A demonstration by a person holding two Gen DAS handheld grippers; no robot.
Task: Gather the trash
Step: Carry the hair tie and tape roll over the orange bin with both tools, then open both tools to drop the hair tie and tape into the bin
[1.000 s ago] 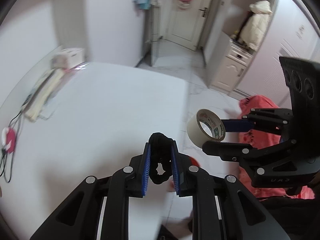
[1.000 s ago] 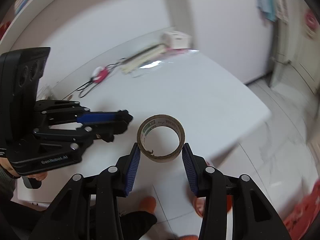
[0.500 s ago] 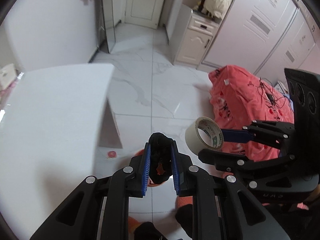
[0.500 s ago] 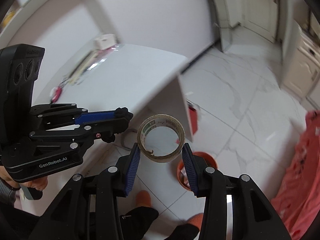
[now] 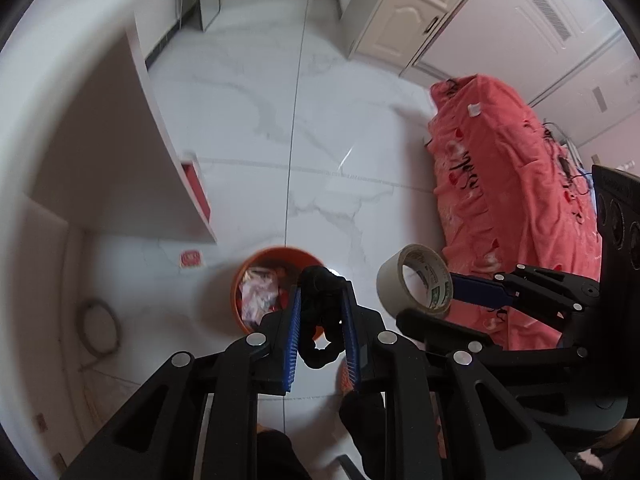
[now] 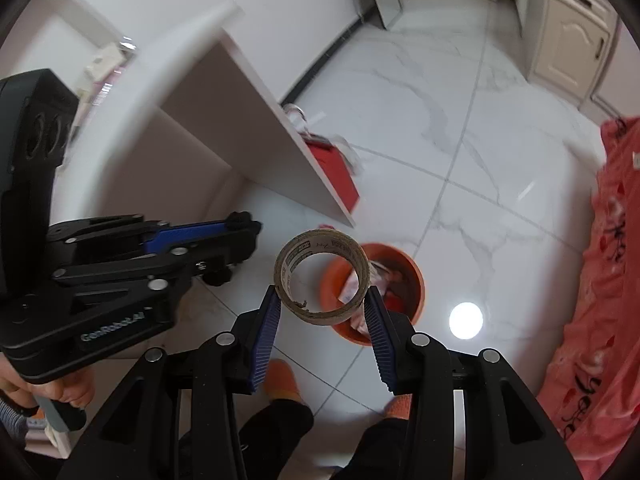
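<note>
Left wrist view, fingers: my left gripper point(image 5: 320, 322) is clamped tight on a black scrunchie-like loop point(image 5: 320, 312), which bulges out past the blue pads point(image 5: 292, 336).
Right wrist view, fingers: my right gripper point(image 6: 320, 312) holds a roll of tape point(image 6: 320, 276) across its width, one pad on each side of the ring, hole facing the camera.
Landmark: an orange bin point(image 5: 276, 272) on the white tiled floor point(image 5: 328, 128), already part full of wrappers.
Black loop: hangs over the bin's near rim.
Tape roll: in the left view just to the right of the bin point(image 5: 414, 280); in the right view overlapping its left rim point(image 6: 376, 286).
Around the bin: a white desk point(image 6: 224, 120) to its left, a red-covered bed point(image 5: 512, 200) to its right.
Step in hand: carrying both pieces of trash down to the bin.
Next move: bring each gripper squarely over the bin's mouth, then part the fingers so the loop and roll drop in; the roll looks likelier to clip the rim.
</note>
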